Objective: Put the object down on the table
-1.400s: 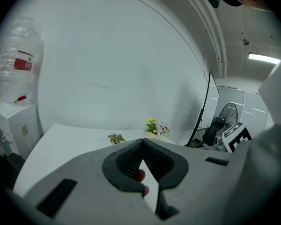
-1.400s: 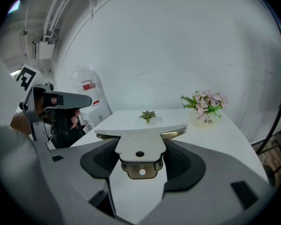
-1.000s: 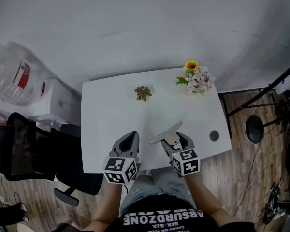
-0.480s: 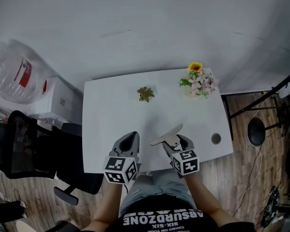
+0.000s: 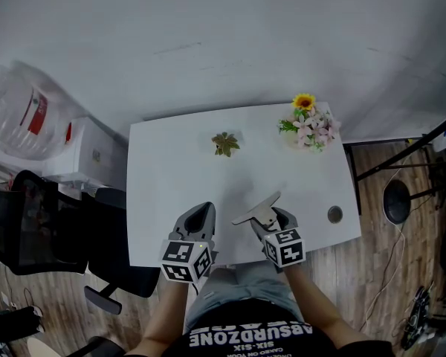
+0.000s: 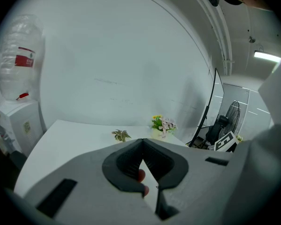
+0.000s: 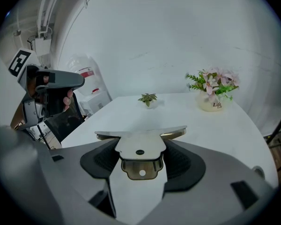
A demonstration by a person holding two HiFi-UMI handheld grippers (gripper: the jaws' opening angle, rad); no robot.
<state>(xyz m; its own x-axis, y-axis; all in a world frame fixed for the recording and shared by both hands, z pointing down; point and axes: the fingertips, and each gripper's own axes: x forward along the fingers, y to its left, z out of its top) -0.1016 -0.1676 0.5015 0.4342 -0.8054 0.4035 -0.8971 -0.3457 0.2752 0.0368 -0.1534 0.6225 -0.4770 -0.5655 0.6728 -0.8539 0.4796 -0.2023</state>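
My right gripper [image 5: 268,215] is shut on a flat metal scraper [image 5: 256,207] with a wide blade, held just above the near edge of the white table [image 5: 171,192]. In the right gripper view the scraper [image 7: 140,146] sits clamped between the jaws of the right gripper [image 7: 140,157], its blade edge lying crosswise and pointing forward over the table [image 7: 192,121]. The left gripper [image 5: 201,216] hovers to its left over the table's near edge. Seen in the left gripper view, the left gripper [image 6: 141,143] has its jaws touching at the tips with nothing between them.
A small potted plant [image 5: 224,143] stands at the table's far middle and a pot of flowers [image 5: 309,125] at the far right corner. A round cable hole [image 5: 334,214] is near the right edge. A black chair [image 5: 37,229] and a water bottle [image 5: 22,114] are to the left.
Both grippers keep their places and the scraper stays clamped. The table drifts slightly right in the head view as the head camera moves.
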